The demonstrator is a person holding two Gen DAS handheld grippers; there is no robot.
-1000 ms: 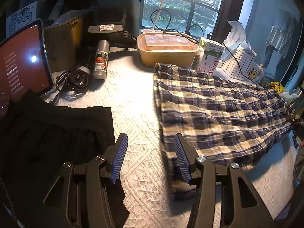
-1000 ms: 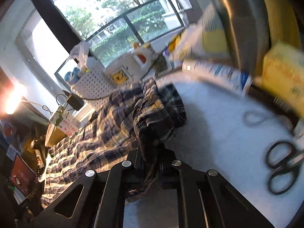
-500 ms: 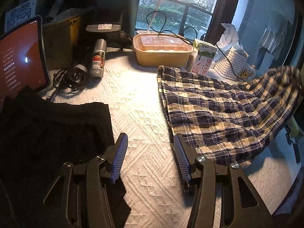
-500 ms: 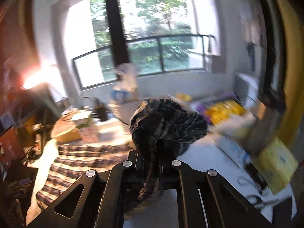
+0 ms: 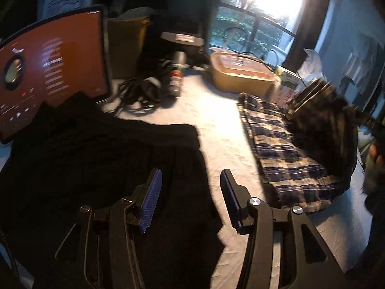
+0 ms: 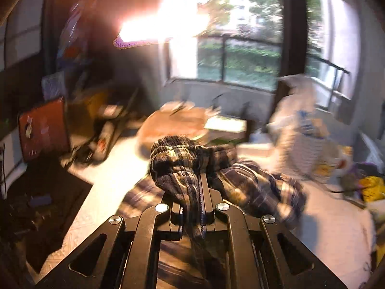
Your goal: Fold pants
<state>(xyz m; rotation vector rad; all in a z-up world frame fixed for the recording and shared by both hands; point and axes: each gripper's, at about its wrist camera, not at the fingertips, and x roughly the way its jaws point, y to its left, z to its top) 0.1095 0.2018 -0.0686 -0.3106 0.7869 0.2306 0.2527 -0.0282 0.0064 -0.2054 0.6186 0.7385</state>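
The right claw (image 6: pixel 201 193) is clamped on a bunched end of the plaid pants (image 6: pixel 243 183), lifted above the rest of the fabric; the left claw (image 5: pixel 190 192) hangs open over the edge of a black garment (image 5: pixel 96 159) (holding nothing); the pants (image 5: pixel 284 149) lie on the white bench (image 5: pixel 223 130), near a tan box (image 5: pixel 240 77).
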